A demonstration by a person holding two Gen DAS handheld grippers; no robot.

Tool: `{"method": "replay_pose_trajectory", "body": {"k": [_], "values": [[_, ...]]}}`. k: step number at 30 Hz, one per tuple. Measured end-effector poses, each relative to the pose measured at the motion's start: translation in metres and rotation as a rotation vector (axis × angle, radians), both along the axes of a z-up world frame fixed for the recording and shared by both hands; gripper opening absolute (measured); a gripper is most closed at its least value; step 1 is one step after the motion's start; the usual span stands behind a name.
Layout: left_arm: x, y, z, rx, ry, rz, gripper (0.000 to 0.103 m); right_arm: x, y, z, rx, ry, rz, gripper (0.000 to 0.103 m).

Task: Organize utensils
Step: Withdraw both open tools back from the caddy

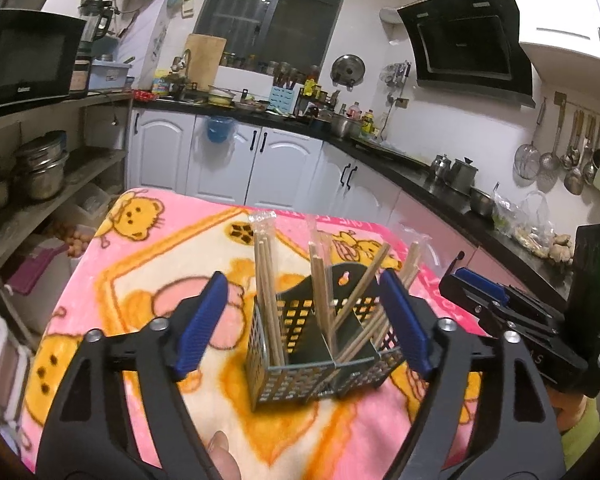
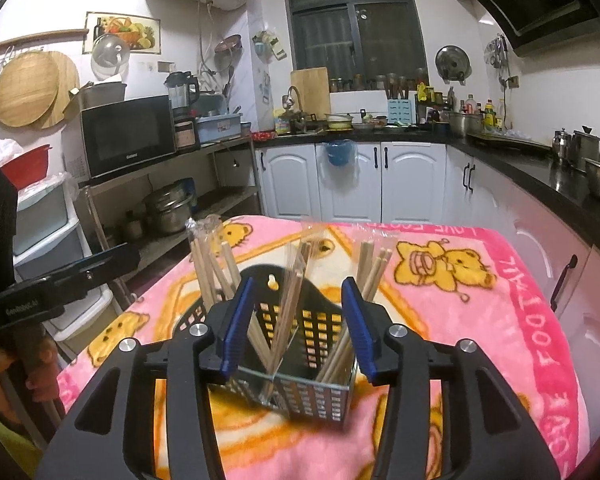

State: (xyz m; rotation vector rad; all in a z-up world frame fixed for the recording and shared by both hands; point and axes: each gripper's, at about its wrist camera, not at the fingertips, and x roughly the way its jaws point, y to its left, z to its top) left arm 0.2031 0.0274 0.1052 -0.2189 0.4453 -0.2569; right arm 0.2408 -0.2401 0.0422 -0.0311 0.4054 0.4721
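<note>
A perforated metal utensil holder point(image 1: 300, 380) with a dark back plate stands on the pink bear blanket point(image 1: 140, 280). Several wooden chopsticks point(image 1: 266, 280), some in clear wrappers, lean in its compartments. My left gripper point(image 1: 304, 320) is open and empty, its blue pads on either side of the holder, above and nearer than it. The right gripper's fingers point(image 1: 480, 292) show at the right edge of the left wrist view. In the right wrist view the holder point(image 2: 316, 396) and chopsticks point(image 2: 290, 320) sit between the open, empty right gripper point(image 2: 300, 324). The left gripper's finger point(image 2: 100, 266) shows at left.
The blanket point(image 2: 500, 320) covers a table. White cabinets point(image 2: 380, 184) and a black counter point(image 2: 540, 172) with pots run behind and to the right. A shelf with a microwave point(image 2: 124, 136) and pots stands at left. Ladles hang on the right wall point(image 1: 572, 152).
</note>
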Motion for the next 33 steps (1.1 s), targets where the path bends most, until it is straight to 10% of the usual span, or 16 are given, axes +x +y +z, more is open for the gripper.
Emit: {"method": "replay_pose_trajectory", "body": {"k": [6,33], "values": [[-0.013,-0.005,-0.007,0.036,0.017,-0.001,0.092,-0.018,-0.006,-0.005,-0.011,0.003,0.002,0.058],[-0.055,-0.016,-0.065,0.100,0.127,0.024,0.092,-0.065,-0.017,-0.057,-0.043,0.104,0.013,0.085]]}}
